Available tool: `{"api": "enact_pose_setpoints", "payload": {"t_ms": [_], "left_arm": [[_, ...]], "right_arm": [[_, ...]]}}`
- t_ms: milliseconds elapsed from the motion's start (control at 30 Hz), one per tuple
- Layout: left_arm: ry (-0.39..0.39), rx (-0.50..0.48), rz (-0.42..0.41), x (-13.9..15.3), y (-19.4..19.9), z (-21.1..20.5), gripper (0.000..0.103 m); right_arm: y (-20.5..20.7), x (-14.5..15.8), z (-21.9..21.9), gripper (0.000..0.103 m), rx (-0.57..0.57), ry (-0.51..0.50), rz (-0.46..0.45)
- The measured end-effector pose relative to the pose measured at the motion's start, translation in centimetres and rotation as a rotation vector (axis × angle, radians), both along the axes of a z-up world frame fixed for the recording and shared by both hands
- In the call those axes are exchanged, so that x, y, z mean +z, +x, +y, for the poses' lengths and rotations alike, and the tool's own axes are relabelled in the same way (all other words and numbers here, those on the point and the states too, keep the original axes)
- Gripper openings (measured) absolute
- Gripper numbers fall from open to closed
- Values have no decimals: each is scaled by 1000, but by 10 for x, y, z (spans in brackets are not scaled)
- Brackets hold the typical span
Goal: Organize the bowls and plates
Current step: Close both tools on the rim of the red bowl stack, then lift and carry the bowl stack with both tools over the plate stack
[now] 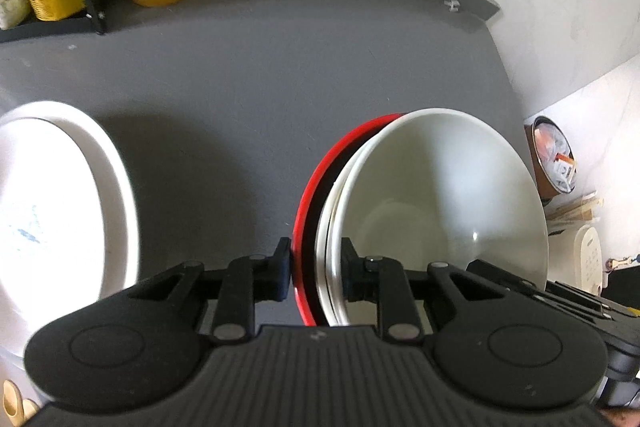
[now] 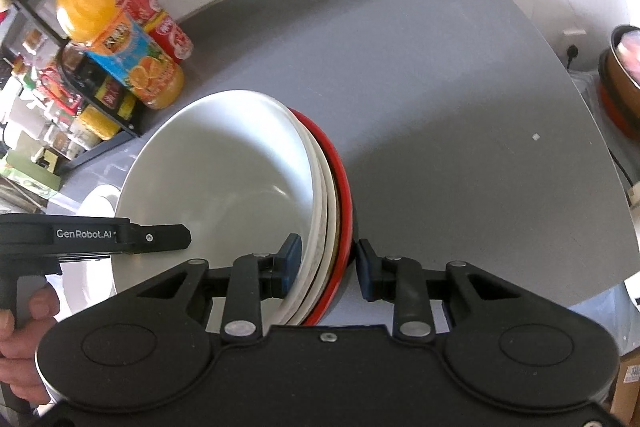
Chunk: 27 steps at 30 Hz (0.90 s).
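Both grippers grip one stack of bowls (image 1: 436, 195), held above the grey desk (image 1: 260, 107). The stack stands on edge, its axis running sideways. In the left wrist view the white bowl's hollow faces right, and the red bowl (image 1: 308, 195) backs it on the left. The left gripper (image 1: 316, 267) has its fingers closed narrowly on the stack's rims, one finger outside the red bowl, one inside the white bowl. The right gripper (image 2: 326, 263) straddles the same rims; its inner finger touches the white bowl, while a slight gap shows at the outer finger. A white plate (image 1: 60, 211) lies on the desk left of the stack. A juice bottle (image 2: 120, 43) stands at the desk's far left.
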<state>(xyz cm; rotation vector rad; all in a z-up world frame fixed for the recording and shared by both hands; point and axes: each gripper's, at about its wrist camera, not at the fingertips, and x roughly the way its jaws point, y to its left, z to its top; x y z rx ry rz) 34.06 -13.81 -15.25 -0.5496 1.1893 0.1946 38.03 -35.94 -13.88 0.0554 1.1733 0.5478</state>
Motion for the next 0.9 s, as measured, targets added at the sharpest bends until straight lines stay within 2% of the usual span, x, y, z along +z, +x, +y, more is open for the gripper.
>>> {"api": "enact_pose_setpoints", "payload": {"t_ms": [433,900], "left_arm": [[20,122,-56,41,-57,76,22],[40,215,-44,49,-112,153,22]], "right_arm": [[-24,35,81,29,113,50,-56],[-60,39,167,29,212,53,-40]]}}
